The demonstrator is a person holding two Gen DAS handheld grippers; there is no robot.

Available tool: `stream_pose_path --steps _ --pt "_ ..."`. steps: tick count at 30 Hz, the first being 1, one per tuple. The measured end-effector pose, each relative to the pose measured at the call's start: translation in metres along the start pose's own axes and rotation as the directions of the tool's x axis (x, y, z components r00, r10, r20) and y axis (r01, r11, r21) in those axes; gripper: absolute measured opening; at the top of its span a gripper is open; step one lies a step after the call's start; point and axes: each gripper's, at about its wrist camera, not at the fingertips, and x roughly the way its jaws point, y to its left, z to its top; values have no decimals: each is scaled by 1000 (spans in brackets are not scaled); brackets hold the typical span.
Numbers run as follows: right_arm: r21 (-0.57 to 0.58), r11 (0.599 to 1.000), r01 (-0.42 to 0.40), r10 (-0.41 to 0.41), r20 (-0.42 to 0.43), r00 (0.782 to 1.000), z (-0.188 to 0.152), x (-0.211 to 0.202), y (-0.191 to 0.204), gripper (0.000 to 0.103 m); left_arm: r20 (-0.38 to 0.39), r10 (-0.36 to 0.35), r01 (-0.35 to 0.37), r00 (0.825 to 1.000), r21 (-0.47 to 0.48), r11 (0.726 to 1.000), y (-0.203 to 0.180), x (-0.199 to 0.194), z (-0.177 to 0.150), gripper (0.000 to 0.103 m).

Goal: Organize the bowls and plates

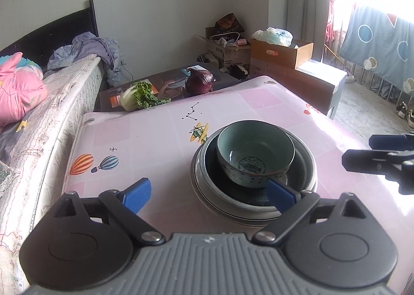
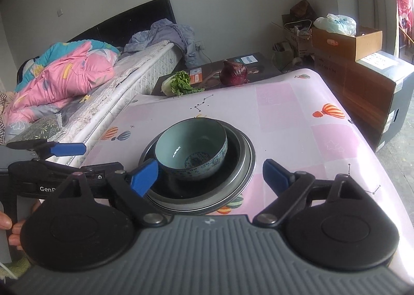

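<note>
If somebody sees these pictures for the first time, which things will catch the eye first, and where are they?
First the teal bowl, nested in a dark dish on stacked plates in the middle of the pink table. Both open tongs, left and right, frame the stack. Behind the table lie a purple cabbage and a green one, with a pink quilt on the bed at left.

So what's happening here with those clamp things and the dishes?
A person holds a two-finger gripper in each hand and is tidying dishes. A teal bowl sits tilted in a stack of plates on the pink table. The left gripper and the right gripper hover low at the stack with jaws open; neither holds anything. One blue pad of the left gripper sits close by the bowl's base; contact is unclear.
</note>
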Motion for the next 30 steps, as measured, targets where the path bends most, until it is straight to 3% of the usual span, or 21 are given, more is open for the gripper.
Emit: stream_pose_path --steps 2,7,12,15,17,19,25,30 --pt "-18 1000 19 -18 20 1000 -5 -10 7 102 23 -6 6 1000 0 1000 -2 -8 -2 101" --pt "-82 995 60 -56 49 997 -23 -32 29 102 92 -47 51 995 -36 998 -2 -29 -12 103" --pt "-132 984 118 -113 47 993 -38 -44 46 102 113 65 -58 991 -61 996 -7 -40 -22 103" --pt "-139 976 168 -161 60 985 -41 -48 51 102 94 158 -149 983 -95 984 -5 -40 -25 103" --pt "-124 974 189 -181 74 981 -42 -53 52 102 85 176 -163 981 -138 977 1 -39 -25 103" --pt "-101 975 195 -187 83 979 -40 -55 51 102 64 174 -161 983 -163 973 7 -37 -24 103" --pt "-83 970 229 -222 81 972 -37 -49 47 102 10 162 -159 987 -114 981 10 -30 -24 103" --pt "-56 975 216 -215 27 976 -39 -29 44 102 -56 138 -146 989 -165 975 15 -21 -32 103"
